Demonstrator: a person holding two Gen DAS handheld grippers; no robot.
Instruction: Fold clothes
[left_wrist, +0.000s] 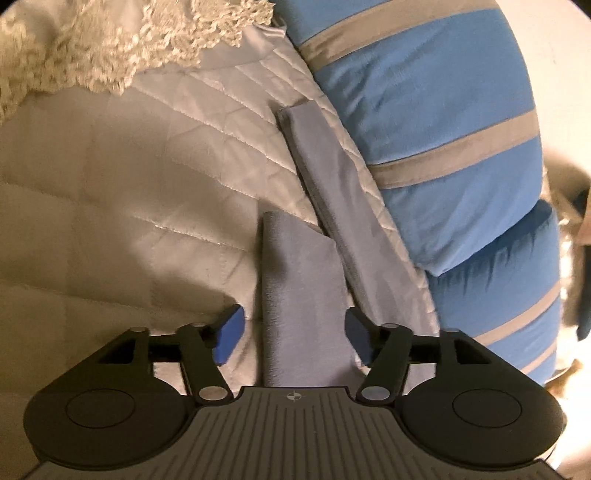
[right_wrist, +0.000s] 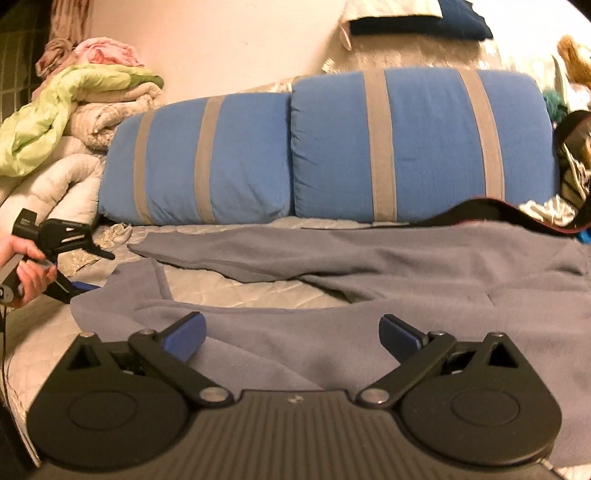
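Note:
Grey trousers (right_wrist: 388, 273) lie spread on the quilted bed cover, legs pointing left. In the left wrist view the two leg ends show, the near leg (left_wrist: 301, 295) running between my fingers and the far leg (left_wrist: 332, 192) beside the pillows. My left gripper (left_wrist: 293, 338) is open around the near leg's cuff; it also shows in the right wrist view (right_wrist: 79, 286), held by a hand at the far left. My right gripper (right_wrist: 291, 334) is open and empty, just above the trousers' near leg.
Two blue pillows with grey stripes (right_wrist: 332, 147) line the far side of the bed (right_wrist: 236, 291). A pile of folded blankets (right_wrist: 74, 107) stands at the back left. A cream lace-edged cloth (left_wrist: 110, 48) lies on the bed. Dark items (right_wrist: 569, 166) sit at the right.

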